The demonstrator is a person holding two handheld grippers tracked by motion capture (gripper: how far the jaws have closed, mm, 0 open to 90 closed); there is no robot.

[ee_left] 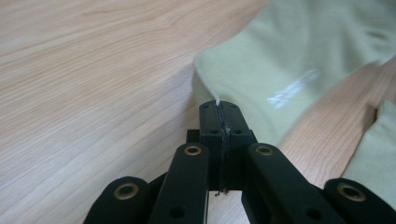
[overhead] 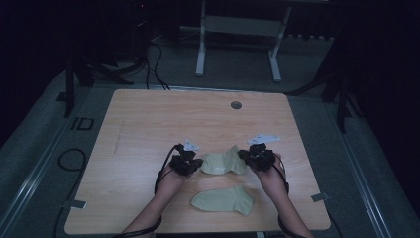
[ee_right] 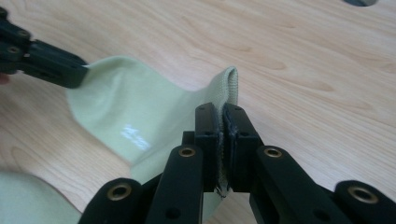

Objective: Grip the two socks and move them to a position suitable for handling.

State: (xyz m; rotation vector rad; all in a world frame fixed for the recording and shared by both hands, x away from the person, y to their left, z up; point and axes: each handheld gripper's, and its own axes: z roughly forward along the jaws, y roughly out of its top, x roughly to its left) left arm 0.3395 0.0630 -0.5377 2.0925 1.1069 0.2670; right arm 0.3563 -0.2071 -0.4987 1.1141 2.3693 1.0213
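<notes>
Two pale green socks on tabletop, both near person's edge. Far sock strung between the two grippers, long axis running left-right across tabletop. Near sock flat, just below it, apart, untouched.

Left gripper: jaws fully closed, pinching thin edge of far sock at its left end; in left gripper view, fabric edge feeds straight into shut tips, rest of sock spreading up and to the right. Right gripper: jaws closed as well, clamped on ribbed cuff at right end; cuff standing upright out of tips in right gripper view, w/ left gripper at far corner of same sock.

Key relation: sock lies between grippers, each holding one end, so both equally near; middle sagging, touching wood, cuff end raised. Judging by this, next move prob. a lift or stretch along long axis, then placing onto near sock, which lies toward person from held one.

Room: plenty of bare wood to the left and beyond, toward grommet hole. Right tabletop edge closer to right gripper but not tight. Near sock close under forearms; risk of dragging it if held sock swings low.
</notes>
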